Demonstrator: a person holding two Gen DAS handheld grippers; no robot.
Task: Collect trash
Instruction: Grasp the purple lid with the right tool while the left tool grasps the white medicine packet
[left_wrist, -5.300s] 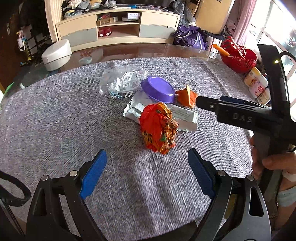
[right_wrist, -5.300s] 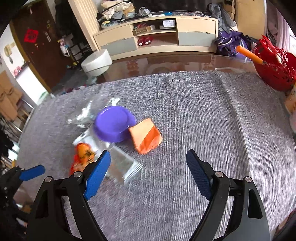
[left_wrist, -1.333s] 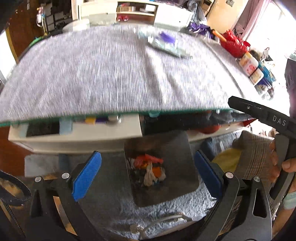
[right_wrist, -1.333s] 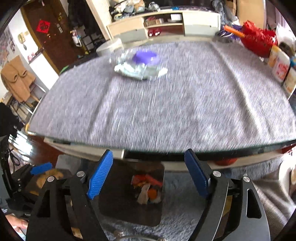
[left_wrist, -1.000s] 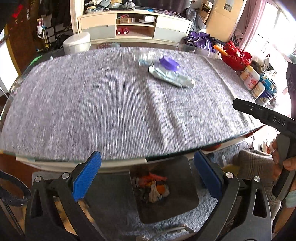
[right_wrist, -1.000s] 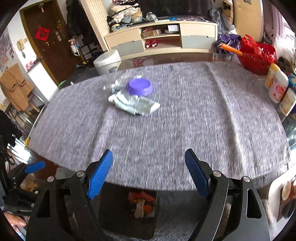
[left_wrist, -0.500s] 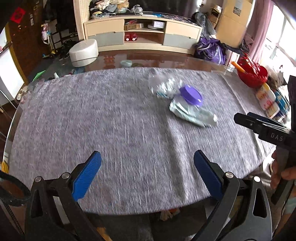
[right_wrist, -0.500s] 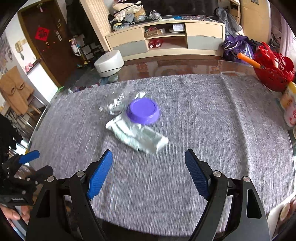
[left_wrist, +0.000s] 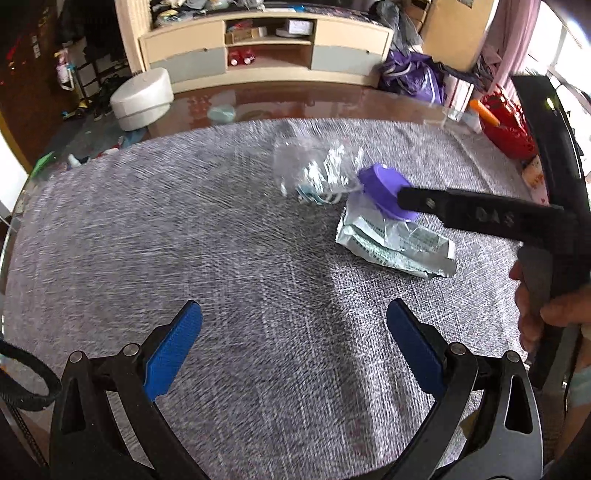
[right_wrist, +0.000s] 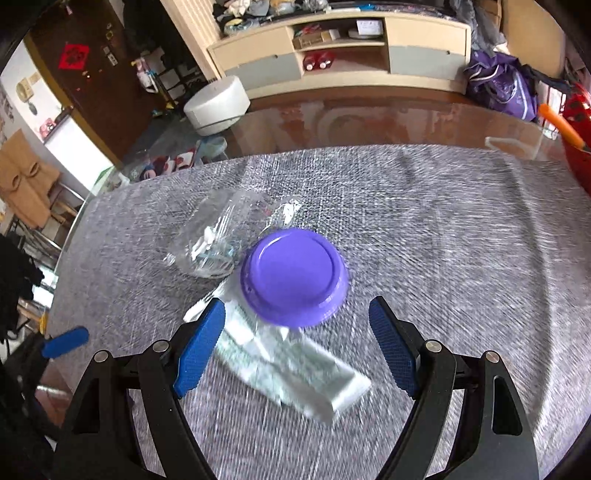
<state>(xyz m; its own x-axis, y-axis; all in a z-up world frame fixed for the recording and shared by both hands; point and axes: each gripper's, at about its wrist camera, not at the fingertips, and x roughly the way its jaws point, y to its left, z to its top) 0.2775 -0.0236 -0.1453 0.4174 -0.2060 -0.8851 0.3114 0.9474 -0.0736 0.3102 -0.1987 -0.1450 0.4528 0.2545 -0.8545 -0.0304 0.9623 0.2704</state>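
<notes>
A purple plastic lid (right_wrist: 294, 276) lies on a flat silvery wrapper (right_wrist: 295, 373) on the grey tablecloth (right_wrist: 443, 258). A crumpled clear plastic bag (right_wrist: 218, 240) lies just left of the lid. My right gripper (right_wrist: 297, 350) is open and empty, hovering close over the lid and wrapper. In the left wrist view the lid (left_wrist: 380, 188), the wrapper (left_wrist: 395, 243) and the clear bag (left_wrist: 317, 173) sit at centre right, with the right gripper's black finger across the lid. My left gripper (left_wrist: 293, 350) is open and empty, well short of the trash.
A red basket (left_wrist: 509, 129) with an orange stick stands at the table's far right. The glass table edge (right_wrist: 369, 118) is bare beyond the cloth. A white round stool (right_wrist: 216, 105) and a low cabinet (right_wrist: 343, 48) stand on the floor behind.
Both grippers have come up from the bin under the table and moved forward over the cloth. The right gripper has closed in on the purple lid. Red and orange wrappers are gone from the table.
</notes>
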